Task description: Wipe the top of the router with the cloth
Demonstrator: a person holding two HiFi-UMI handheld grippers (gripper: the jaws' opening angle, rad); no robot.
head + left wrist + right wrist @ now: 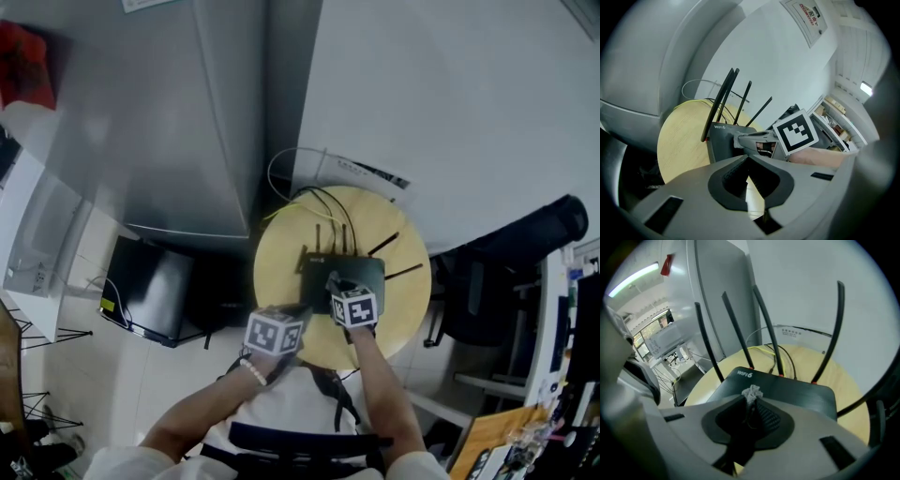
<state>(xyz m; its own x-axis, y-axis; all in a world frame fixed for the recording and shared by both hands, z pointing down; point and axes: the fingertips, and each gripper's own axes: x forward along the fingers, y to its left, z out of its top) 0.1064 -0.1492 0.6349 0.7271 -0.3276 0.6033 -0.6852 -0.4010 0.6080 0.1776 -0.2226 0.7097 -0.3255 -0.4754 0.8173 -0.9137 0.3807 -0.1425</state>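
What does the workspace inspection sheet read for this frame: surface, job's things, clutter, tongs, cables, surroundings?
Surface: round wooden table.
Job's things: black router on the table, antennas up; grey cloth held at its top.
Clutter: nothing seen.
Tongs: right tongs shut on the cloth; left tongs shut, empty, beside the router.
Cables: yellow and black cables behind the router.
Surroundings: grey cabinet, black chair.

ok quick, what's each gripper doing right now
Left gripper: closed, holding nothing.
Right gripper: closed on the cloth, over the router.
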